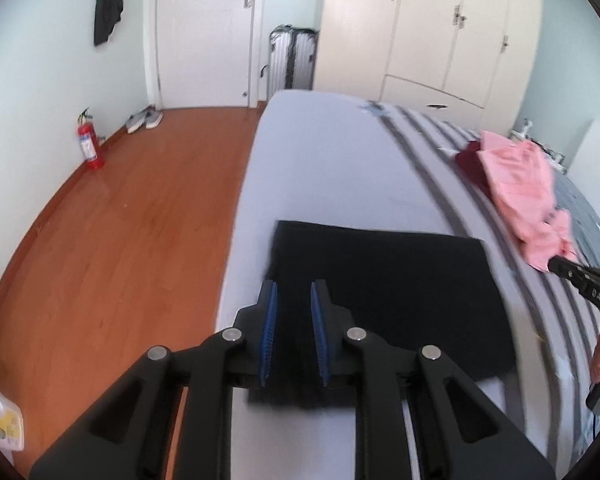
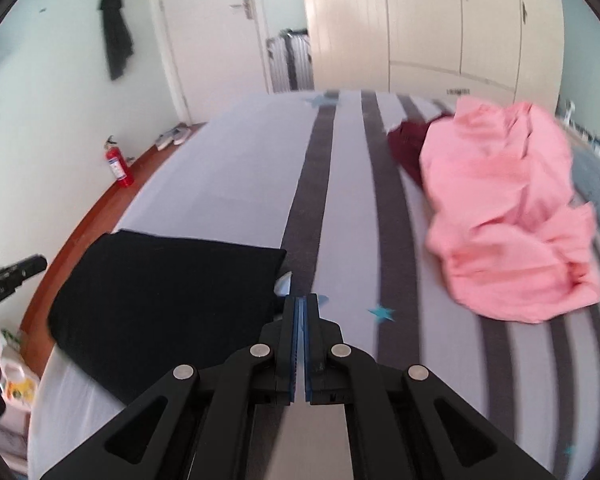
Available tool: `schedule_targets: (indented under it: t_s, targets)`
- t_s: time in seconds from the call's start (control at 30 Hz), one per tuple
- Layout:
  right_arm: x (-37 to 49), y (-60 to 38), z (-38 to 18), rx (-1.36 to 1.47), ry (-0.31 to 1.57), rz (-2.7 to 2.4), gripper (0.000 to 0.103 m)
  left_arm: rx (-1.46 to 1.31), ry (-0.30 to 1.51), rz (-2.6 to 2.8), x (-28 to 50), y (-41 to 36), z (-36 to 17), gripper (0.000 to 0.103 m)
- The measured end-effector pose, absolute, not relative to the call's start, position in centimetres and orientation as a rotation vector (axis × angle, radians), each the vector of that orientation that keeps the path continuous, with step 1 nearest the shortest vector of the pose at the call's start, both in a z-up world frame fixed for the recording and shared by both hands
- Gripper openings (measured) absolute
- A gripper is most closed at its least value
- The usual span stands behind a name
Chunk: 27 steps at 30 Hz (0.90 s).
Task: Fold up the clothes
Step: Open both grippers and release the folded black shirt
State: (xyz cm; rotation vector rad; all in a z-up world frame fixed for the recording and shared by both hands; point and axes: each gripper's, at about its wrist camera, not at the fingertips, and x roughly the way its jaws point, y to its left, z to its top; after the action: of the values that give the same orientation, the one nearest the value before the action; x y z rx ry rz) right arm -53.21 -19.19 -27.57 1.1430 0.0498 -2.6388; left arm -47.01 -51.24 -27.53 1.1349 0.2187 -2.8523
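Note:
A folded black garment (image 1: 380, 292) lies flat on the bed near its left edge; it also shows in the right wrist view (image 2: 168, 304). My left gripper (image 1: 294, 292) is open above the garment's near left part, jaws apart with nothing between them. My right gripper (image 2: 301, 300) is shut and empty, just right of the black garment, over the striped sheet; it also shows from the side in the left wrist view (image 1: 556, 264). A crumpled pink garment (image 2: 504, 216) lies on the bed's right side, over a dark red garment (image 2: 408, 144). The pink garment also shows in the left wrist view (image 1: 520, 184).
The bed (image 1: 320, 160) has a pale sheet with grey stripes (image 2: 312, 176). Wood floor (image 1: 132, 232) lies to the left, with a red fire extinguisher (image 1: 88, 144), shoes (image 1: 144, 120), a suitcase (image 1: 292, 60), a door and wardrobes behind. A bottle (image 1: 0, 420) stands at the lower left.

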Motion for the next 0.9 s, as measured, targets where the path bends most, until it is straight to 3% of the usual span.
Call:
schedule_targets:
  t_s: [0.2, 0.33, 0.4, 0.47, 0.57, 0.7, 0.9]
  targets:
    - [-44.6, -16.0, -24.3, 1.119, 0.07, -2.604, 0.006, 1.119, 0.232, -2.81, -38.4, -45.6, -25.1, 0.02]
    - [-39.0, -13.6, -23.5, 1.126, 0.062, -2.562, 0.023, 1.129, 0.272, -2.758, -32.6, -41.0, -24.2, 0.052]
    - [-36.2, -12.4, -23.1, 1.13, 0.057, -2.54, 0.03, 1.102, 0.259, -2.738, -29.5, -38.3, -23.1, 0.057]
    - [-34.0, -11.2, -22.2, 1.11, 0.056, -2.52, 0.035, 1.058, 0.248, -2.716, -26.6, -35.7, -21.8, 0.076]
    - [-31.1, -9.3, -20.7, 1.074, 0.057, -2.489, 0.043, 0.988, 0.268, -2.684, -22.7, -32.1, -19.7, 0.087]
    - [-27.1, -6.8, -18.7, 1.027, 0.057, -2.447, 0.066, 0.928, 0.332, -2.657, -19.2, -28.5, -18.1, 0.097]
    - [-22.7, -4.1, -15.6, 0.919, 0.096, -2.445, 0.082, 0.893, 0.357, -2.653, -15.1, -23.9, -16.9, 0.102]
